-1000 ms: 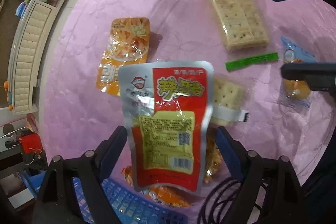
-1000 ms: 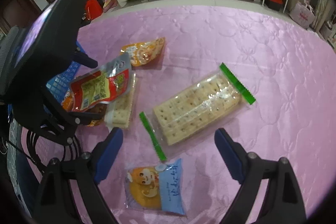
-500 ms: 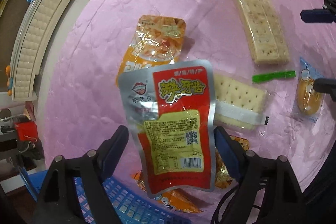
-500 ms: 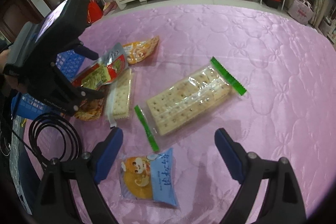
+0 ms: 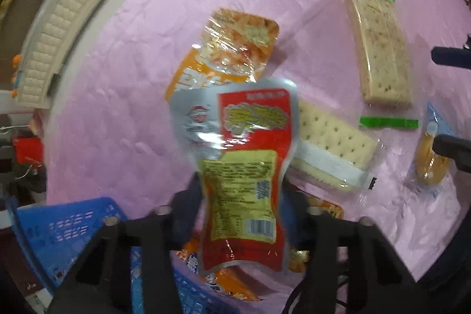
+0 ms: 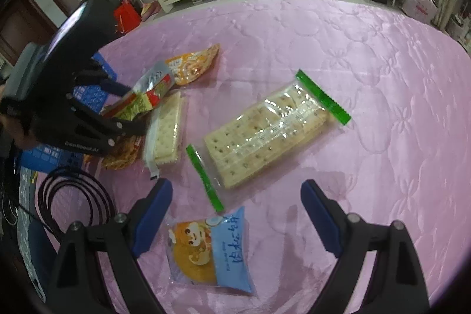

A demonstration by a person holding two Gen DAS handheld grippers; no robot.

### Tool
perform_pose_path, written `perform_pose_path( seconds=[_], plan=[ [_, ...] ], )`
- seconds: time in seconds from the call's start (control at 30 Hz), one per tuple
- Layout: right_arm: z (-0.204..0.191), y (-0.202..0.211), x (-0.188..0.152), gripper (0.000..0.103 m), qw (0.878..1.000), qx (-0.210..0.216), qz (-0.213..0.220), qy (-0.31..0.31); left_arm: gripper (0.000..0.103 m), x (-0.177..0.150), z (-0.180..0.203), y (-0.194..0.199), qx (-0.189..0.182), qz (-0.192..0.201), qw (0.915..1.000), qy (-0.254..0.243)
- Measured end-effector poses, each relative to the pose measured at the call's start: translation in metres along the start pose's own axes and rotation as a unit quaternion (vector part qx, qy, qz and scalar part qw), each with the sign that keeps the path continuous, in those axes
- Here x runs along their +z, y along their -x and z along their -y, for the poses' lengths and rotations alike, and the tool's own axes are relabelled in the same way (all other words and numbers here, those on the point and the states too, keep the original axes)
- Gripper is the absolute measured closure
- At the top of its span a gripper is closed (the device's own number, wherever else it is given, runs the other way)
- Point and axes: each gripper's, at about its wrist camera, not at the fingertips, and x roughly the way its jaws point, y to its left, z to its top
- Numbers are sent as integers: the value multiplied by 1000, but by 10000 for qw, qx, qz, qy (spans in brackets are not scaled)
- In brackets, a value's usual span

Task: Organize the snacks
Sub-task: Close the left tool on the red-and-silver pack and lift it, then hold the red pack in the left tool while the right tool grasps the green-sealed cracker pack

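Note:
A red and silver snack pouch [image 5: 250, 137] stands between the fingers of my left gripper [image 5: 241, 190], which points straight down. Its jaws are closing and the pads squeeze the pouch's lower half, which buckles inward. From the right wrist view, the left gripper [image 6: 126, 105] holds that pouch [image 6: 153, 84] beside the blue basket [image 6: 88, 96]. My right gripper [image 6: 235, 190] hangs open with nothing between its fingers, just above a small blue and orange cake packet [image 6: 212, 249].
On the pink quilted cloth [image 6: 353, 64] lie a long cracker pack with green ends [image 6: 265, 134], a short cracker pack [image 6: 166, 131] and an orange snack bag [image 5: 229, 49]. Another orange bag [image 5: 223, 281] lies by the basket [image 5: 67, 225]. A black cable coil [image 6: 73, 202] sits at the left.
The left jaws have drawn in from wide apart onto the pouch, which now buckles. The left view has rolled and shifted, showing more of the basket. The right gripper has stayed put.

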Motion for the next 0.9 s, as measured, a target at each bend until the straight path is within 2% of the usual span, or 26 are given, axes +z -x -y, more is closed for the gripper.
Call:
perform_pose_path(
  seconds=[0.17, 0.3, 0.47, 0.67, 0.8, 0.9],
  plan=[
    [-4, 12, 0, 11, 9998, -206, 27, -34, 67, -21, 11, 14, -42, 268, 9994, 212],
    [-7, 26, -3, 11, 9994, -345, 58, -62, 68, -45, 15, 37, -122, 749, 9956, 545],
    [-9, 44, -6, 11, 9987, -462, 86, -191, 67, -71, 24, 76, -145, 1348, 9872, 837],
    [-15, 56, -4, 11, 9971, -665, 107, -365, 67, -102, 40, 107, -66, 1838, 9759, 1176],
    [-17, 51, 3, 11, 9957, -763, 35, -515, 67, -109, 42, 106, -196, 2022, 9660, 1598],
    [-13, 42, 10, 11, 9941, -718, -50, -811, 67, -104, 34, 94, -128, 2089, 9599, 1866]
  ],
)
